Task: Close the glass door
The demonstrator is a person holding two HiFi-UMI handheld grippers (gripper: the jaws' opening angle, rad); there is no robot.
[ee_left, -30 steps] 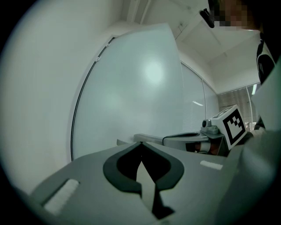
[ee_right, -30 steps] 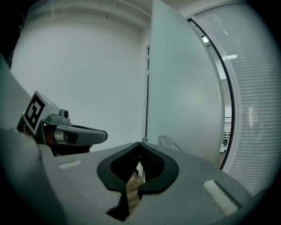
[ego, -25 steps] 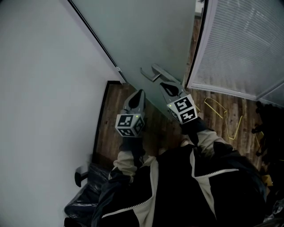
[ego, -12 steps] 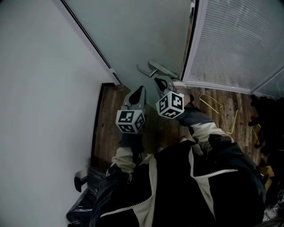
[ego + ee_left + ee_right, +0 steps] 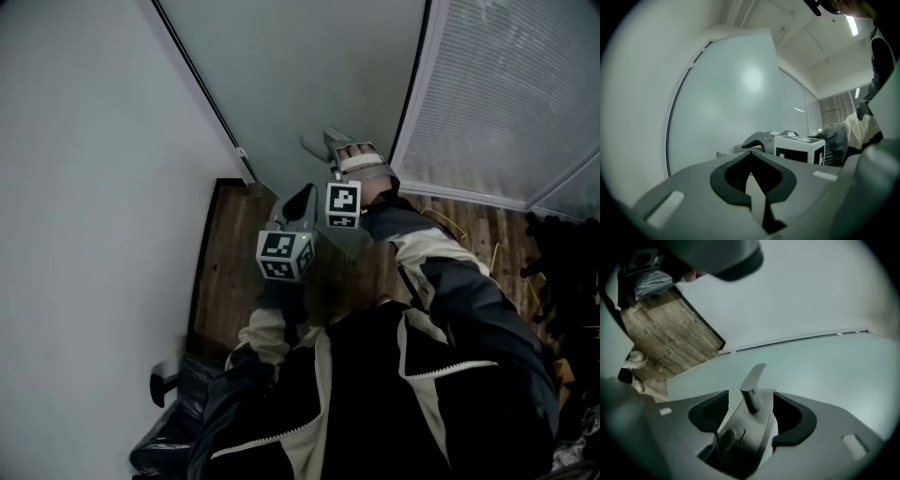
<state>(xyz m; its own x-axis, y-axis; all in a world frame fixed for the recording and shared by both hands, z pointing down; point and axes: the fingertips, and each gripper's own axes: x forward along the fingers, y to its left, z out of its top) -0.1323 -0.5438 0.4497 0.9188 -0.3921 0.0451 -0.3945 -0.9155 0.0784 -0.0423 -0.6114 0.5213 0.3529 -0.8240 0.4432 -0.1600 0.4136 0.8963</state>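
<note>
The frosted glass door [image 5: 300, 84] fills the top of the head view, with its grey lever handle [image 5: 314, 148] near the door's right edge. My right gripper [image 5: 330, 142] has rolled onto its side at the handle. In the right gripper view its jaws are opening, and the lever handle [image 5: 752, 380] with its plate sits between them; the pads do not press on it. My left gripper [image 5: 302, 197] hangs just below and left of the handle, shut and empty. The left gripper view shows its jaws [image 5: 751, 157] meeting, with the handle [image 5: 754, 139] beyond them.
A white wall [image 5: 84, 187] runs along the left. A fixed panel with blinds [image 5: 506, 94] stands right of the door. Wooden floor [image 5: 234, 253] lies below, with a black bag [image 5: 178, 422] at bottom left and dark clutter [image 5: 553, 253] at the right edge.
My right gripper rolled onto its side, moved up to the handle and opened around it. The left gripper barely moved.
</note>
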